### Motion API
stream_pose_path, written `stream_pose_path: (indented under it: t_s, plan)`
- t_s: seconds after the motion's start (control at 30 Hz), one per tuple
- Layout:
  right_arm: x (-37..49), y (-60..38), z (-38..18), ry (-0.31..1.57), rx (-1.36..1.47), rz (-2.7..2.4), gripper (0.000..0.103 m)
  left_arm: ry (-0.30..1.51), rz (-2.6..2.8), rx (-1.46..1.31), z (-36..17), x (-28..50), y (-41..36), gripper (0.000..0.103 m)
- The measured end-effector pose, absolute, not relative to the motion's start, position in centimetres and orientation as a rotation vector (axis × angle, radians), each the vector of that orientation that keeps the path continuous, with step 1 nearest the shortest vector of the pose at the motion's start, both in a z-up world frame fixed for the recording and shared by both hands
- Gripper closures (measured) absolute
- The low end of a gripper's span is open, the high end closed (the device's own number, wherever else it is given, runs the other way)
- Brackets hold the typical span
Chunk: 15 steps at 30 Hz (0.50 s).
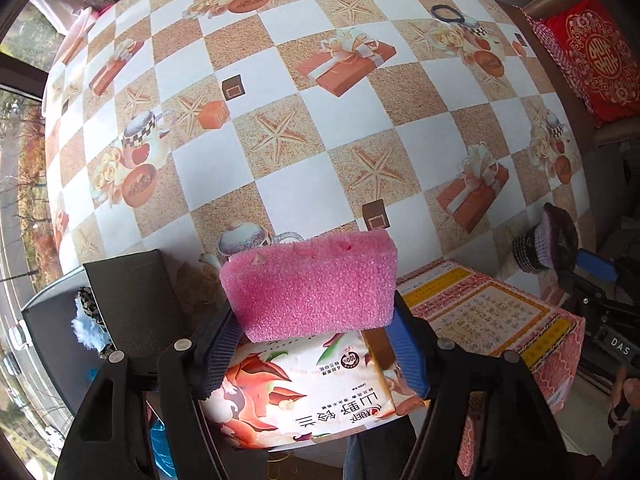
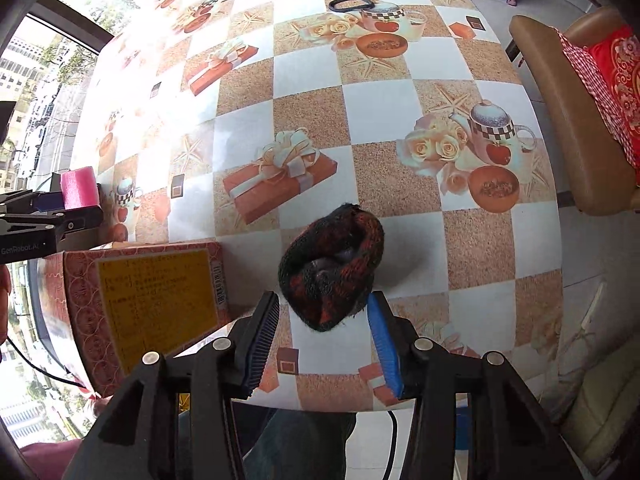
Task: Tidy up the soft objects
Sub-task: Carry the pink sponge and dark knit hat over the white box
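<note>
The left tool (image 1: 316, 320) is clamped on a pink sponge (image 1: 310, 286). The sponge sits across the two blue pads, one pad pressing on each short end, and most of the block stands out beyond the fingertips. It hangs above the near edge of the counter (image 1: 320, 128), over a soft pack of tissues (image 1: 296, 392) with a printed flower. Just to the right of this pack lies a flat red and yellow box (image 1: 492, 320), also at the near edge. To the left of the pack stands a dark open box (image 1: 132, 304), and something pale blue and fluffy (image 1: 86, 330) shows inside it.

The right tool (image 2: 322, 318) is closed on a dark knitted item, black with red-orange (image 2: 332, 272). The right pad touches its lower right side and the left pad is near its lower left side; the bundle rises beyond the fingertips and it is lifted off the counter, with its shadow on the white square behind it. From this view the red and yellow box is just left of the tool, at the near edge of the counter.

In the right wrist view the left tool with the pink sponge appears at the far left. A black loop (image 2: 350, 3) lies well apart, toward the far edge of the counter, beside a printed teapot.
</note>
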State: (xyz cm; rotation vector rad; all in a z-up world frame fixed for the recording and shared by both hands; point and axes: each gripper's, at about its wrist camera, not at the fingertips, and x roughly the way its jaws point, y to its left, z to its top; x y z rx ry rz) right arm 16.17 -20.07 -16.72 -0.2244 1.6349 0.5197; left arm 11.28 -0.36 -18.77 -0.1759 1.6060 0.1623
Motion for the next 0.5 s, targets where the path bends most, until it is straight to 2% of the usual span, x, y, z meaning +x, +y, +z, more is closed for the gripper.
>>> stream_pose_path:
  t_s: [0.17, 0.2, 0.23, 0.27, 0.5]
  plan:
    - [16.6, -19.3, -18.4, 1.648, -0.201, 0.502, 0.053, 1.569, 0.205, -0.229, -17.8, 9.8, 3.5, 0.030]
    - [17.0, -18.9, -19.3, 1.654, -0.198, 0.490, 0.048, 1.560, 0.209, -0.230, -17.3, 9.7, 3.6, 0.030]
    - [17.3, -18.8, -19.8, 1.655, -0.206, 0.469, 0.027, 1.555, 0.210, -0.231, -17.3, 10.1, 3.9, 0.030]
    - [17.5, -18.5, -20.3, 1.648, -0.220, 0.460, 0.015, 1.551, 0.210, -0.233, -17.3, 10.2, 3.5, 0.030]
    - [16.5, -16.6, -24.1, 1.663, -0.360, 0.444, 0.015, 1.538, 0.229, -0.234, -16.2, 9.5, 4.3, 0.030]
